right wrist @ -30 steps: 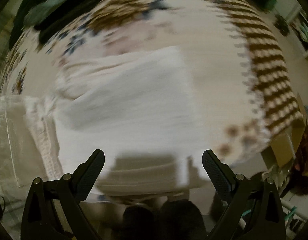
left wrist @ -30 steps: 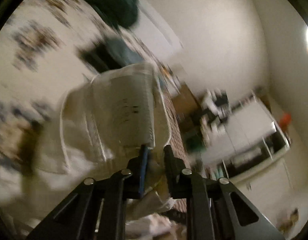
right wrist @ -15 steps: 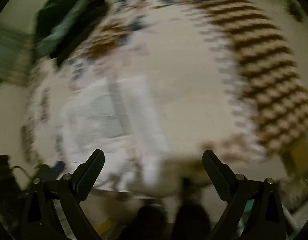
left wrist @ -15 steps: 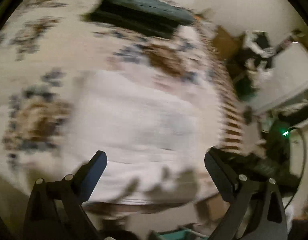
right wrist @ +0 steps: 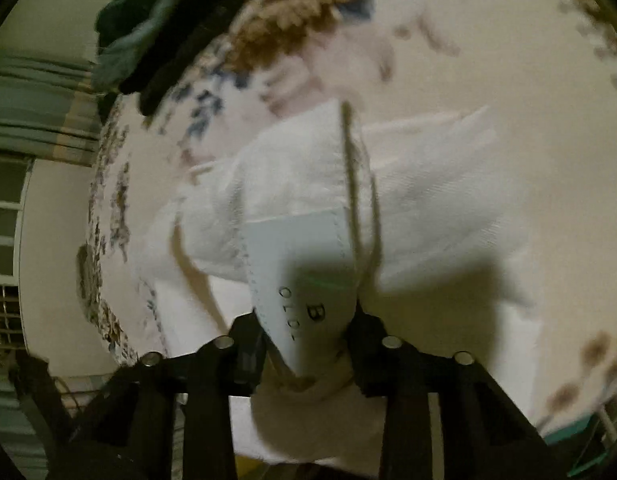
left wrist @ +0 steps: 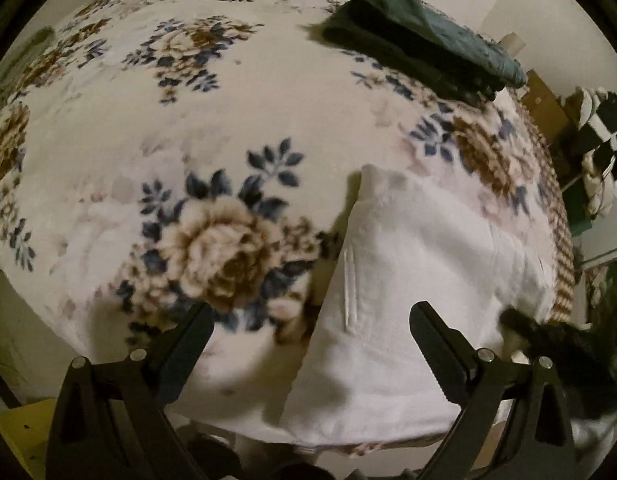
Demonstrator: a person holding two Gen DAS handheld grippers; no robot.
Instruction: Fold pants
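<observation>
on the left side of the left wrist view there is only the bed [left wrist: 108, 128], its floral blanket [left wrist: 212, 240] bare at the near edge, and the left gripper [left wrist: 308, 332] hangs over that bare patch with its fingers [left wrist: 188, 340] spread wide and nothing between them. it touches no cloth; it looks released and waiting, perhaps to smooth or catch an edge.

moving right, the white pants [left wrist: 420, 280] lie as a folded slab near the front edge of the bed, one long crease running away from the camera. a dark shape at the slab's right edge is probably the other tool, but it is too blurred to say. far back on the right sits a dark green pile of clothes [left wrist: 424, 40], well apart from the pants.

in the right wrist view the right gripper [right wrist: 308, 332] is clenched on a bunch of the pants' fabric [right wrist: 308, 184], with a pale inner label [right wrist: 300, 264] printed with letters caught between the fingers [right wrist: 364, 336]. the cloth rises up from the bed into that grip, so a layer seems to be lifted for carrying over the rest of the pants. the fold looks partly made, with this flap not yet laid down.
</observation>
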